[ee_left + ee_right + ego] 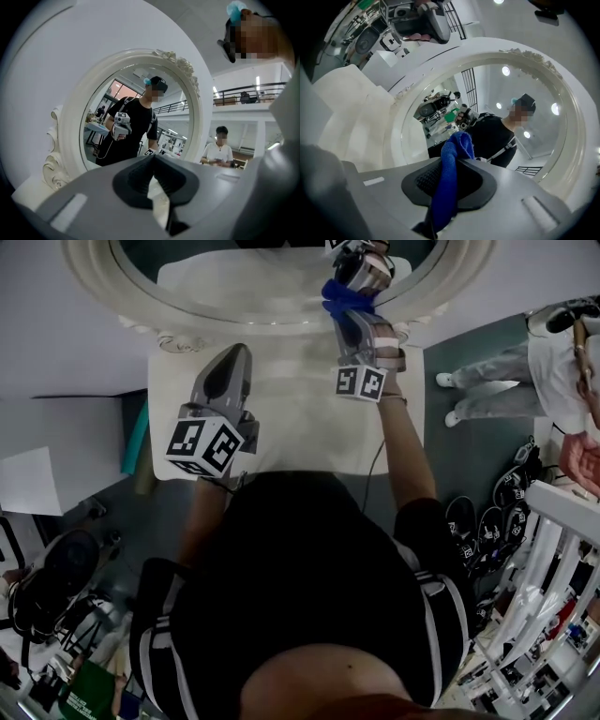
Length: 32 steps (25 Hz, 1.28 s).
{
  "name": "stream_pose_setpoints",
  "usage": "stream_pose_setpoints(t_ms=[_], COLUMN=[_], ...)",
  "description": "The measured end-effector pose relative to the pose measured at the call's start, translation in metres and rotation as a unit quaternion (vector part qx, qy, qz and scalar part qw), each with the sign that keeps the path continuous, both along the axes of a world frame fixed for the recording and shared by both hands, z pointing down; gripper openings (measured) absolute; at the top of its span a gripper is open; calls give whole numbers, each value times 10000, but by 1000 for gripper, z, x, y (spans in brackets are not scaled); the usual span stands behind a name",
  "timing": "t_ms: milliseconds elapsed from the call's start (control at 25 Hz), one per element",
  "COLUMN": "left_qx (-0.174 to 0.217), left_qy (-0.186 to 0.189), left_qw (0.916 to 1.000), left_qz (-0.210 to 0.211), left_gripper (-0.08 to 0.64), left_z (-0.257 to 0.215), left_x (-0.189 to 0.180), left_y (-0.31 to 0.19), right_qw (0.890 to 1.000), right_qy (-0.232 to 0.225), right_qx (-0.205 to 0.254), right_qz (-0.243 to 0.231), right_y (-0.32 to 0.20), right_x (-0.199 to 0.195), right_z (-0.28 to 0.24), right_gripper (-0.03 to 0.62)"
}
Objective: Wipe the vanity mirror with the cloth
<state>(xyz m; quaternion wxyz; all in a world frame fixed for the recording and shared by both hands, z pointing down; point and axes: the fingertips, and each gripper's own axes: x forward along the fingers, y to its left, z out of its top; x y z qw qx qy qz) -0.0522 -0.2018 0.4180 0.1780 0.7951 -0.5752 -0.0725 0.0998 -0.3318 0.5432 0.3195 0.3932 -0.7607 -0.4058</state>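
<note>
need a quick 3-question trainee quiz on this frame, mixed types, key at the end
1. Which colour is the cloth? A white, B blue, C green.
2. True or false: the left gripper is clamping the cloth.
3. Fill in: the mirror has a ____ frame.
Key: 1 B. 2 false; the right gripper clamps it, and the left gripper is shut on nothing. 3 white.

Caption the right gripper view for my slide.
The right claw, shut on a blue cloth, faces the white vanity mirror.
</note>
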Motion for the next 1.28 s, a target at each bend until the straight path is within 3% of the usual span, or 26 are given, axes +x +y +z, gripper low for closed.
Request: stream_pose_setpoints(t_ms=[200,400,680,840,1000,1080,1200,1280], left_qx=[-85,-117,-198,-210,-179,-144,-98,-61], left_qy=[37,50,58,105,123,109,132,163], left_qw=[9999,9994,9978,9969,9966,9968,9975,9981], left_qz=[-137,-325,-632,-748,-796,-782,-689,-594], left_gripper=[12,12,12,12,12,12,12,12], left_z=[7,4,15,14,15,13,11,8], left_x=[-15,-56,-60,-64,-72,-71,-66,-59], left_y=[4,17,8,15,23,27,32,35], right_qw=[9985,9895,9735,9631,9408,9194,8781,8623], right_qy=[98,657,585,-148,-1443,-2269,-3447,-3932], right_qx=[-533,-1257,-2168,-2628,-2994,-3151,-3271,-3150], right_qz=[-124,-266,-439,-560,-663,-625,-565,-510], right_y=[9,28,21,24,35,42,52,61], right_x=[-29,-88,-110,-121,-138,-138,-130,-119], right_z=[34,71,112,105,79,55,17,-9], right_gripper=[60,61,61,61,63,63,63,63])
